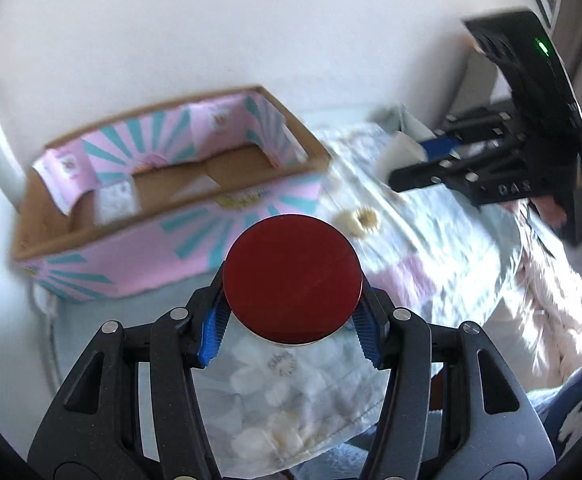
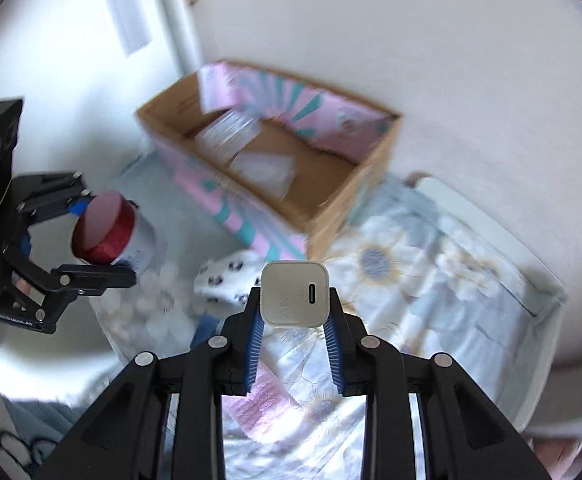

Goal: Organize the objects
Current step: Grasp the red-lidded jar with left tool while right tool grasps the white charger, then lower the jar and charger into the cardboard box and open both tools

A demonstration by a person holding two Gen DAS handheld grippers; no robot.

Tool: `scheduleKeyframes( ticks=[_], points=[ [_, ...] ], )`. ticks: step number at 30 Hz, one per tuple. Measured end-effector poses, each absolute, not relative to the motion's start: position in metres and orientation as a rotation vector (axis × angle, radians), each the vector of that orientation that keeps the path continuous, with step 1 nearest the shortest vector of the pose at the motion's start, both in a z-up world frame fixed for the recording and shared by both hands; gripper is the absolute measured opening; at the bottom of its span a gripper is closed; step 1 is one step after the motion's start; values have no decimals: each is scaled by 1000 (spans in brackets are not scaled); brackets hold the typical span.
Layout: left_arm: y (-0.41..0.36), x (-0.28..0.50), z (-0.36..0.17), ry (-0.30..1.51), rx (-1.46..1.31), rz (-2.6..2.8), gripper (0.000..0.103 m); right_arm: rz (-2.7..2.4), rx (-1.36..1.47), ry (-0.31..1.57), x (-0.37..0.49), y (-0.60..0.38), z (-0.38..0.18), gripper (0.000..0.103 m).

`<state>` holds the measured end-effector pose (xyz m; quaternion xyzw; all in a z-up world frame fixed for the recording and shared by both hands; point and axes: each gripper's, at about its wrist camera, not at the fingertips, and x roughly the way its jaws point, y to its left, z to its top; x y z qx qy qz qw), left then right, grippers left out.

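Beside the brown cardboard box (image 2: 275, 148) with its pink-and-teal sunburst print, the jar (image 2: 115, 232) shows a dark red lid, the charger (image 2: 294, 294) is off-white, and the bedspread (image 2: 431, 280) is pale blue and floral.

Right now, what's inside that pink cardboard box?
Inside the box, the right view shows white paper or plastic packets lying on its brown floor. The near wall hides the bottom strip, and blur prevents reading them.

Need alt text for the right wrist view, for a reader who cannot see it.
The right gripper clamps a white USB charger above a floral bedspread. Ahead sits an open pink-and-teal cardboard box; at left, the left gripper holds a red-lidded jar.
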<state>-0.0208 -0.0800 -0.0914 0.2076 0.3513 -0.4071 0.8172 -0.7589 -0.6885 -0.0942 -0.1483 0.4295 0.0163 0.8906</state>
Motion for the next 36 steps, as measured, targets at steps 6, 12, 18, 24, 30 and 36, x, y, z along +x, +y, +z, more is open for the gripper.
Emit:
scheduleKeyframes(
  ticks=[6, 12, 18, 24, 30, 36],
  points=[
    [-78, 4, -51, 730, 424, -782, 51, -68, -215, 855, -759, -692, -63, 26],
    [-74, 49, -23, 744, 392, -732, 51, -122, -216, 807, -742, -681, -30, 26],
    [-85, 101, -11, 763, 428, -703, 51, -137, -214, 790, -702, -669, -20, 26],
    [-99, 147, -22, 813, 469, -697, 51, -151, -218, 826, -657, -660, -34, 26],
    [-116, 182, -58, 912, 524, -722, 51, -192, -224, 899, -618, -663, -66, 26],
    [-135, 204, -95, 990, 581, -751, 51, -199, -219, 981, -596, -667, -96, 26]
  ],
)
